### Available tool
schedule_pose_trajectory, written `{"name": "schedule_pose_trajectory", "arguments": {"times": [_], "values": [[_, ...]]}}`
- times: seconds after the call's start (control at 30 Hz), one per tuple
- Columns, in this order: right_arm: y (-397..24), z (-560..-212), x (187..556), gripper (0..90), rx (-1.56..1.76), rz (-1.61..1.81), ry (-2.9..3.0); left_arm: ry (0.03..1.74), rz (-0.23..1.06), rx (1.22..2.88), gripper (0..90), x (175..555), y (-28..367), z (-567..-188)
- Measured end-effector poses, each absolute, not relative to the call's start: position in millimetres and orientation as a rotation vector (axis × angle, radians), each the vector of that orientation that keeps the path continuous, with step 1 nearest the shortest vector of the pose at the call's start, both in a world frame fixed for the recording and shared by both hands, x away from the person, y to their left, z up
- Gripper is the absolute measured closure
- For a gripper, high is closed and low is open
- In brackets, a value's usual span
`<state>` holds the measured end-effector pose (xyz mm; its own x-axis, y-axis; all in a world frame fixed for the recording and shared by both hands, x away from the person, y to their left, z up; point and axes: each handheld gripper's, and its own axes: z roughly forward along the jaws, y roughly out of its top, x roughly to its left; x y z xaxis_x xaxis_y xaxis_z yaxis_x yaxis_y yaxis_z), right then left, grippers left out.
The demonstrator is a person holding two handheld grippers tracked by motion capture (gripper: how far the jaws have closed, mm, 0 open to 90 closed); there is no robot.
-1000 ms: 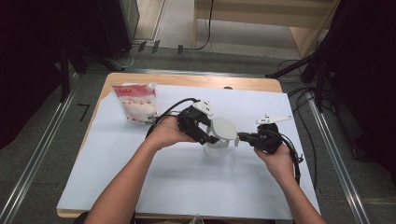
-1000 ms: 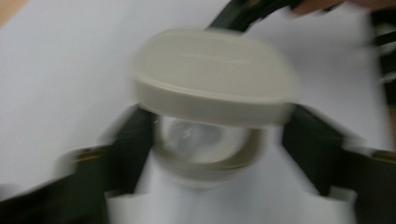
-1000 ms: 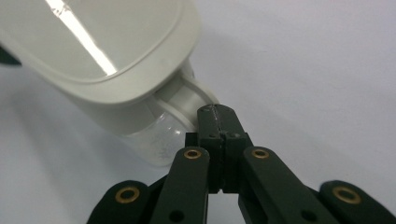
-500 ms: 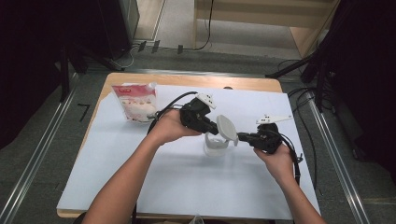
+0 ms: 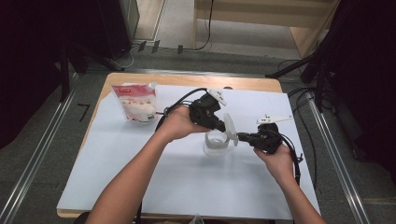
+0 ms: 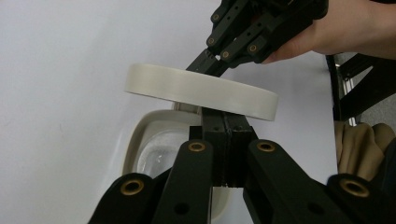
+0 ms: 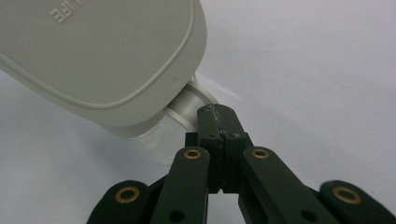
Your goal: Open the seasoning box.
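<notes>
A small clear container (image 5: 215,144) stands mid-table on the white sheet. Its white lid (image 5: 229,129) is tipped up on edge above it. My left gripper (image 5: 224,127) comes in from the left; its jaws have just been closing and are shut on the lid's rim. In the left gripper view the lid (image 6: 201,91) lies across my black jaws (image 6: 224,120), with the open container (image 6: 154,149) below. My right gripper (image 5: 240,136) is shut on a tab at the container's right side. In the right gripper view, the lid (image 7: 93,56) slants over my jaws (image 7: 217,113).
A red and white bag of snacks (image 5: 138,102) lies at the back left of the white sheet (image 5: 187,186). The wooden table edge (image 5: 187,80) runs along the back. Cables trail from both grippers; metal rails flank the table.
The lid lay flat on the container a second ago. My left gripper has closed on it and swung it up and back until it stands on edge. The right hand has stayed put.
</notes>
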<state>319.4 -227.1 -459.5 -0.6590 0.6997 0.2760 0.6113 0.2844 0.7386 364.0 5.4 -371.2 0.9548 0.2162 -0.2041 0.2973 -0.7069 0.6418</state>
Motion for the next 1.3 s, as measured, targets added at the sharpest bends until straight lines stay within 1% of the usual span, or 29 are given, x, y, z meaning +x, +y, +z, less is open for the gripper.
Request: {"name": "schedule_pose_trajectory", "arguments": {"times": [0.4, 0.57, 0.6, 0.67, 0.73, 0.77, 0.87, 0.93, 1.07, 1.17, 1.2, 1.27, 1.3], "values": [[-227.4, -459.6, 318.9, 90.0, 1.253, 1.329, 2.435, 0.363, -0.147, 2.379, 89.9, 367.3, -10.3, -374.8], [-229.3, -458.1, 318.4, 90.0, 1.229, 1.326, 2.440, 0.366, -0.146, 2.373, 85.4, 366.1, -7.1, -372.9], [-230.1, -457.9, 318.5, 88.7, 1.230, 1.326, 2.438, 0.364, -0.140, 2.376, 83.0, 365.3, -5.2, -371.7], [-232.7, -457.7, 319.2, 82.5, 1.227, 1.330, 2.428, 0.364, -0.148, 2.371, 79.5, 364.8, -2.5, -370.5], [-235.0, -457.6, 319.3, 74.1, 1.227, 1.322, 2.414, 0.365, -0.105, 2.368, 77.2, 363.7, 2.2, -368.7], [-236.8, -457.1, 318.7, 71.0, 1.211, 1.300, 2.399, 0.363, -0.084, 2.368, 74.0, 363.0, 4.4, -367.9], [-243.4, -455.5, 317.9, 68.9, 1.211, 1.313, 2.395, 0.379, -0.066, 2.338, 69.4, 363.1, 15.0, -366.6], [-248.2, -455.0, 317.9, 67.5, 1.223, 1.340, 2.395, 0.381, -0.061, 2.333, 68.3, 363.3, 20.6, -366.9], [-253.1, -454.1, 317.1, 63.2, 1.228, 1.366, 2.383, 0.400, -0.098, 2.332, 65.5, 364.8, 28.4, -367.4], [-254.6, -453.7, 314.7, 63.0, 1.216, 1.367, 2.394, 0.434, -0.099, 2.317, 63.0, 364.9, 35.5, -366.5], [-255.2, -453.9, 313.8, 62.5, 1.208, 1.372, 2.399, 0.433, -0.076, 2.318, 61.3, 364.1, 37.9, -366.5], [-256.1, -453.1, 311.5, 60.4, 1.208, 1.377, 2.392, 0.440, -0.024, 2.318, 53.8, 362.2, 42.9, -368.3], [-256.2, -452.5, 310.1, 60.4, 1.208, 1.369, 2.386, 0.444, -0.011, 2.319, 52.3, 362.2, 46.5, -369.5]]}}
